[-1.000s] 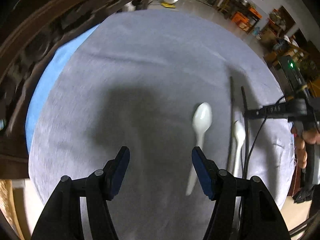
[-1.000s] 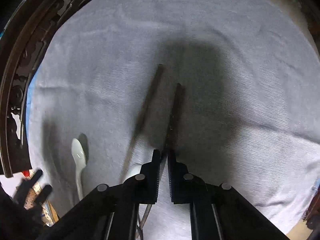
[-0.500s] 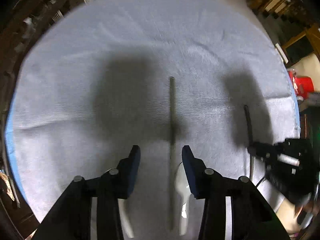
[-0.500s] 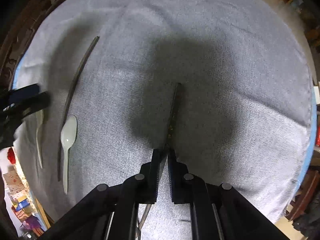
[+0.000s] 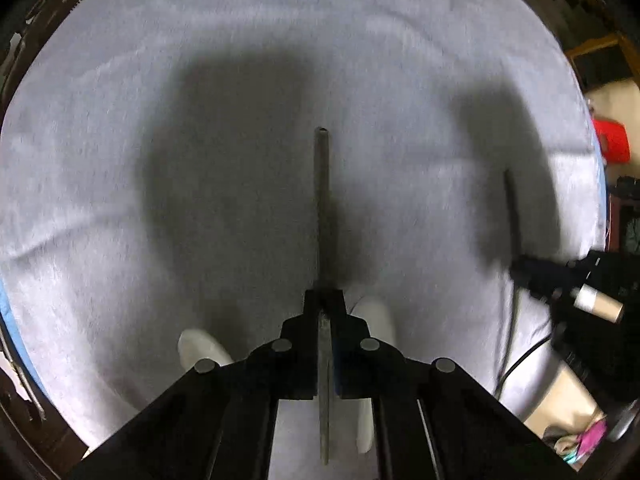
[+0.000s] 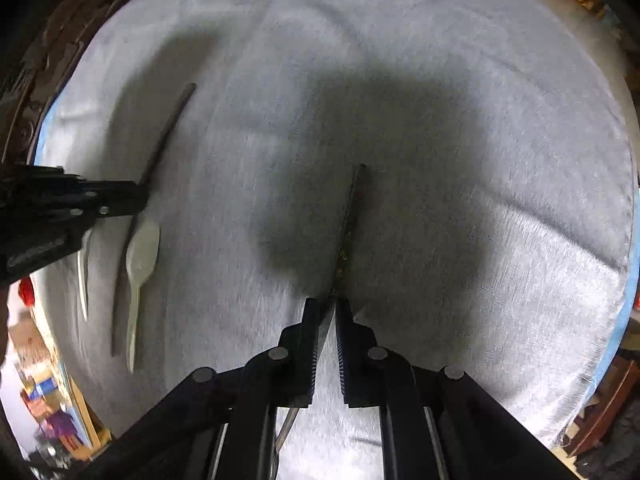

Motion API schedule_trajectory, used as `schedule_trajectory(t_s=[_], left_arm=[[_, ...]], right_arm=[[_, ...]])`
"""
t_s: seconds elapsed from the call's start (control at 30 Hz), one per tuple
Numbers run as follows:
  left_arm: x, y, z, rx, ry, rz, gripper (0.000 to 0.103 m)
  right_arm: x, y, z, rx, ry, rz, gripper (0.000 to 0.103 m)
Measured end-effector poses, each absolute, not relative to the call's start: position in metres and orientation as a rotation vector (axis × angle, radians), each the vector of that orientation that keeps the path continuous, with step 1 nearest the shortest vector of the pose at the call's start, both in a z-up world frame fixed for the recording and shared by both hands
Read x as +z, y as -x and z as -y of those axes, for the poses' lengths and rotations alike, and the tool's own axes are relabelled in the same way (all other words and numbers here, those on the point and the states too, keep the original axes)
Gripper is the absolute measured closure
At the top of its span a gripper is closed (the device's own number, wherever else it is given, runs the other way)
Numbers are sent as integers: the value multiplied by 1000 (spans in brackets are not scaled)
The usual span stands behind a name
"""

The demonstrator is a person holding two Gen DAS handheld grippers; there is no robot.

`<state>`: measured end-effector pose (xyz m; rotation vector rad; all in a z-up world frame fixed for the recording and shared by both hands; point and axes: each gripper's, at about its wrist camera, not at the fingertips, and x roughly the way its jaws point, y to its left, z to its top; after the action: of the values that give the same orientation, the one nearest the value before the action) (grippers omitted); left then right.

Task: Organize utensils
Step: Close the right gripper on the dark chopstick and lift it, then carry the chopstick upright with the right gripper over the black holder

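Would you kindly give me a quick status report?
Left gripper shut on one chopstick. Right gripper shut on other chopstick. Two white spoons on cloth; nothing blocking.

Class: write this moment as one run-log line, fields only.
left tongs: shut on dark chopstick | right tongs: shut on second chopstick | white spoons: lying on grey cloth

Between my black fingers (image 5: pixel 312 312) lies a dark grey chopstick (image 5: pixel 323 208), two white spoons (image 6: pixel 141 252) beside it on pale grey cloth (image 5: pixel 120 140).
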<state>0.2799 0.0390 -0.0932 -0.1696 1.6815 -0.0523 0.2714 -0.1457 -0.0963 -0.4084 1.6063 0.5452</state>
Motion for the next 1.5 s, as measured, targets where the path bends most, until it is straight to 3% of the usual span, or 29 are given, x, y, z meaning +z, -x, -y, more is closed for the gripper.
schedule_trajectory(t_s=[0.37, 0.67, 1.07, 1.5], left_arm=[[-97, -281, -27, -50, 88, -1713, 98], [-82, -228, -36, -25, 304, -1590, 98], [-19, -141, -58, 18, 415, -1316, 98], [31, -52, -80, 134, 477, -945, 98]], right_arm=[[-96, -281, 130, 483, 507, -1694, 91], [-81, -278, 169, 447, 296, -1652, 96], [-4, -230, 225, 466, 85, -1440, 96], [56, -117, 287, 426, -157, -1083, 96]])
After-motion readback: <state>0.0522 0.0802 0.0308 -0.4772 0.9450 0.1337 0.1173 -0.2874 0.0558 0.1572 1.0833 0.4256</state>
